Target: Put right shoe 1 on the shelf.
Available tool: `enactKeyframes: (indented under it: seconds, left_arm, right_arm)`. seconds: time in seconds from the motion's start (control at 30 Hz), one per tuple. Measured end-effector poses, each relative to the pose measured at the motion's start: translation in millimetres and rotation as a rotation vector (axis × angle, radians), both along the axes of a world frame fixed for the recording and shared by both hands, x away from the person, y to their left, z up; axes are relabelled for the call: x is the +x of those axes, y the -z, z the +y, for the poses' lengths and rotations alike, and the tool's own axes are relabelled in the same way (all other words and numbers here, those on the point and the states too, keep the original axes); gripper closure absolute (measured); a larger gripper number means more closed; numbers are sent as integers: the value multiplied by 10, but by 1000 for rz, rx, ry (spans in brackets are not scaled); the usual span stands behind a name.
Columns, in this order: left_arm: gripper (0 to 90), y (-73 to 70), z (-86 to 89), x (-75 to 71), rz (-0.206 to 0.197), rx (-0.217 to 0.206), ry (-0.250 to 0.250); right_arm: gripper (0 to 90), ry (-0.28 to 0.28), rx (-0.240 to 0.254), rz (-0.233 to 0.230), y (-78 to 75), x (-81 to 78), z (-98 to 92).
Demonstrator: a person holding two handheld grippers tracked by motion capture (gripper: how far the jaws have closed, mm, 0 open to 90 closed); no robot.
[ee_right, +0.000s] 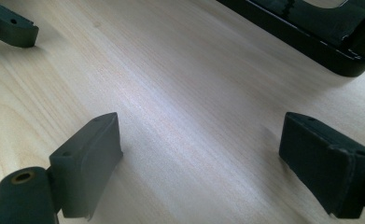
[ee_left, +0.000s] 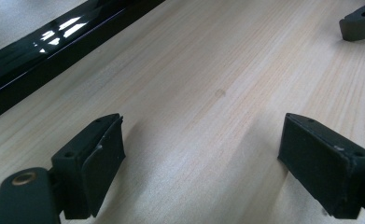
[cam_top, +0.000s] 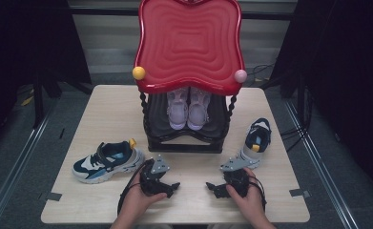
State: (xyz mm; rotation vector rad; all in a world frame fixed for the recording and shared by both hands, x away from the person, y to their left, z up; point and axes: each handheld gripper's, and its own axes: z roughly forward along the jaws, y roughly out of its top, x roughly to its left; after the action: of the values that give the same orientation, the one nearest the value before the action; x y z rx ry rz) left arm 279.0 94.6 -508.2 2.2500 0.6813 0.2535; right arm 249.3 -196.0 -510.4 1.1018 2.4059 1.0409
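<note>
A: Status on the shoe rack (cam_top: 184,138)?

B: One pale pink pair (cam_top: 188,107) already parked on the lower shelf, toes toward the near edge, under the red top tray (cam_top: 189,43).

A: And left to do?

B: Two dark blue sneakers out on the desk (cam_top: 103,109), untouched. Left sneaker (cam_top: 107,161) lying near the rack's left foot, right sneaker (cam_top: 254,143) near its right foot, well apart from each other.

A: Grippers?

B: Left hand-held gripper (cam_top: 172,188) released, jaws spread wide with bare wood between them, resting low at the near edge. Right hand-held gripper (cam_top: 212,187) likewise released, nothing between the pads (ee_right: 89,158), tips facing the left one.

A: So, progress?

B: Probably about halfway: one pair shelved, second pair not yet picked up. Next likely a reach for the nearest sneaker on either side.
</note>
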Motion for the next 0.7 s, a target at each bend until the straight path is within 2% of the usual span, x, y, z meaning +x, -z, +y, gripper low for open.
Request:
enactKeyframes:
  seconds: [0.07, 0.13, 0.2, 0.3, 0.43, 0.53, 0.7]
  left_arm:
    - [131, -4, -16, -7, 5, 2, -15]
    - [136, -36, -38, -12, 18, 32, -19]
    - [153, -69, -64, -18, 46, 48, -19]
    - [171, -111, -65, -5, 102, 43, -26]
    - [175, -172, -23, 15, 151, 56, -42]
    - [176, -246, 17, 20, 152, 73, -50]
    - [180, -358, 93, 47, 200, 108, -58]
  right_arm:
    - [118, 2, 0, 5, -2, -1, 1]
    - [114, 0, -2, 6, -2, 3, 2]
    - [110, -10, -2, -2, 2, 16, 1]
    - [107, -10, -5, -1, 2, 18, 2]
    - [106, -8, -5, 2, 1, 19, 3]
    - [105, -9, -5, 1, 1, 21, 3]
    - [104, -12, -5, -1, 2, 24, 3]
